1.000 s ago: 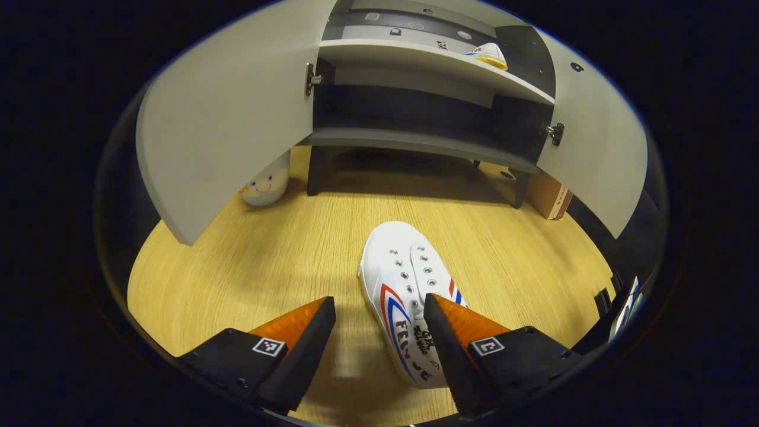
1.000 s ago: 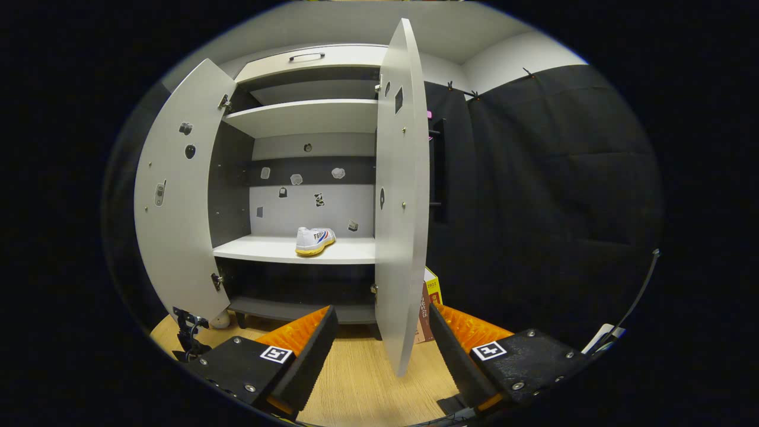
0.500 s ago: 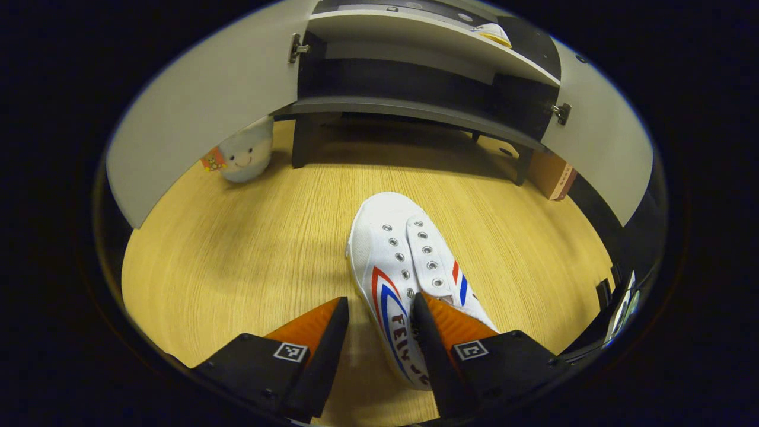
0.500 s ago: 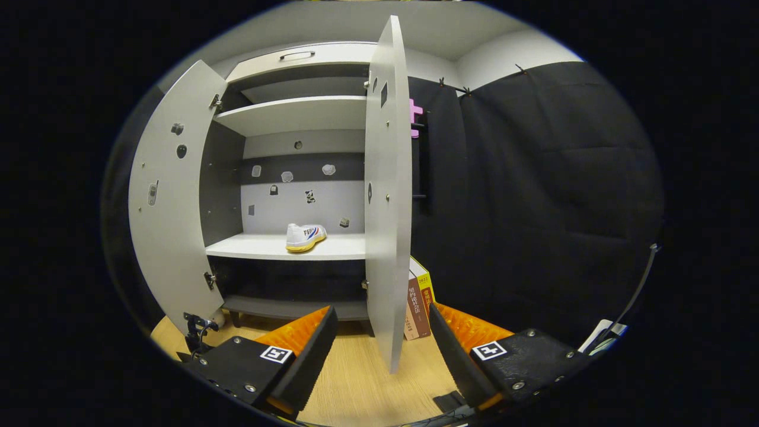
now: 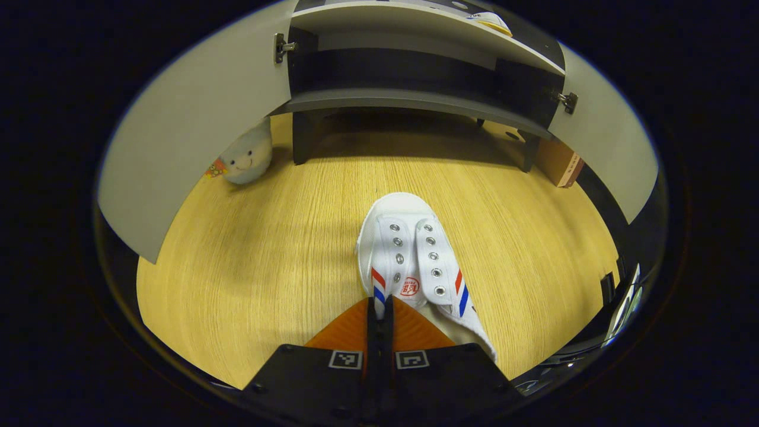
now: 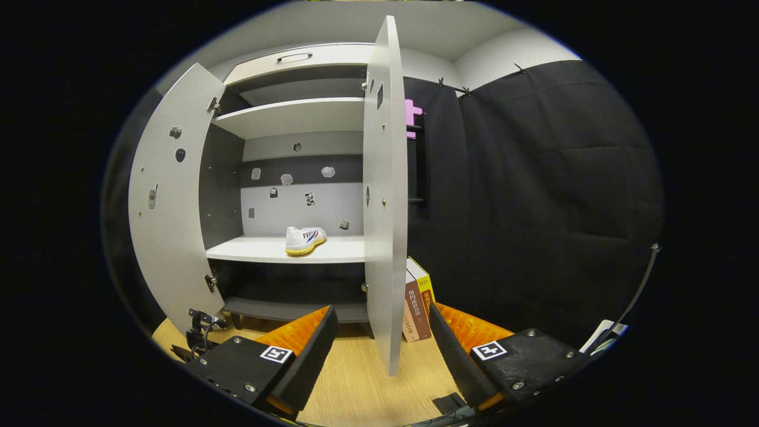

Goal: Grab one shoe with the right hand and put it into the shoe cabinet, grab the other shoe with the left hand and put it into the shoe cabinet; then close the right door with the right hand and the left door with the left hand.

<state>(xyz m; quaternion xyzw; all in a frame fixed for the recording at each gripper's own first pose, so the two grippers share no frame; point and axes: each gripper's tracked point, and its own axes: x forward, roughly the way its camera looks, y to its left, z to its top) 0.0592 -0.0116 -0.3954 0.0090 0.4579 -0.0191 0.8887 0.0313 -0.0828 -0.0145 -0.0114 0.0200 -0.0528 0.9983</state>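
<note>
A white canvas shoe (image 5: 409,249) with red and blue stripes lies on the wooden floor, toe toward the shoe cabinet (image 5: 409,101). My left gripper (image 5: 379,305) is shut on the left side wall of this shoe, near its opening. The other white shoe (image 6: 304,239) stands on the cabinet's middle shelf, and its tip (image 5: 489,21) also shows in the left gripper view. Both doors stand open: the left door (image 6: 169,201) and the right door (image 6: 385,196). My right gripper (image 6: 382,338) is open and holds nothing, low in front of the right door's edge.
A white plush toy (image 5: 249,157) sits on the floor under the left door (image 5: 195,118). Books (image 6: 417,299) stand beside the cabinet behind the right door. The black cloth wall (image 6: 533,196) is to the right. Bare wooden floor (image 5: 267,249) lies in front of the cabinet.
My left gripper has closed from open onto the shoe's side wall, and the shoe has turned a little. The right gripper has barely moved.
</note>
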